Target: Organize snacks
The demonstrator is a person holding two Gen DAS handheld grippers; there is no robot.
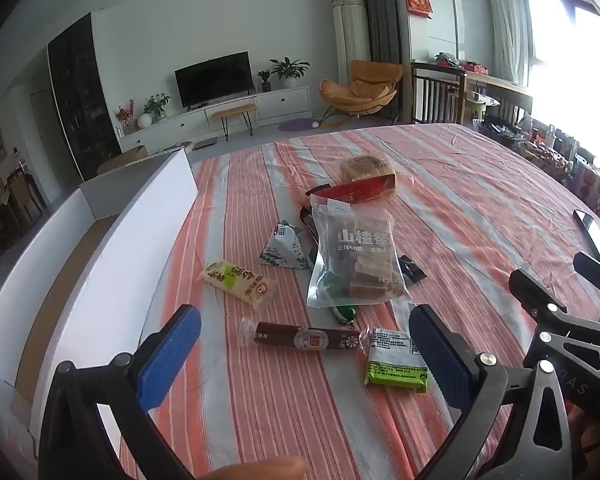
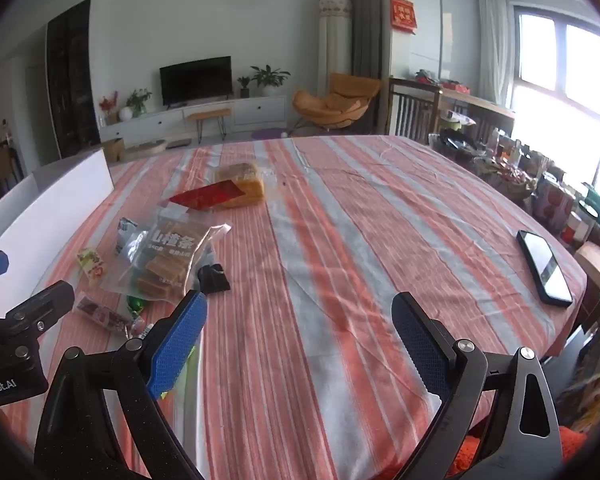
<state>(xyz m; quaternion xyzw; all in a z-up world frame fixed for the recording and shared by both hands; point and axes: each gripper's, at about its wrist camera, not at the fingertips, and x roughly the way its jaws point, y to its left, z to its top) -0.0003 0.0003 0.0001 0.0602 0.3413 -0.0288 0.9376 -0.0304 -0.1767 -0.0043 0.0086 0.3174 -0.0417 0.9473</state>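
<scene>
Left tool (image 1: 304, 356) gapes over a brown, perhaps chocolate, bar (image 1: 306, 339)

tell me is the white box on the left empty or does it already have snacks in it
Empty as far as shown: the white box shows only bare brown floor inside, and the snacks, such as the hawthorn strip bag, lie on the striped tablecloth.

Both wrist cameras sat low over the striped tabletop (image 1: 260, 400), angled downward and facing the far wall with the television (image 1: 214, 78). The left view looked from close behind the clear snack bag (image 1: 354, 256), which lay just ahead of its fingers (image 1: 172, 354). The right view stood farther right of that bag (seen at its left edge), nearer the phone (image 2: 544, 268). Both shared the bag, bread loaf (image 2: 242, 184) and white box (image 2: 60, 200).
</scene>
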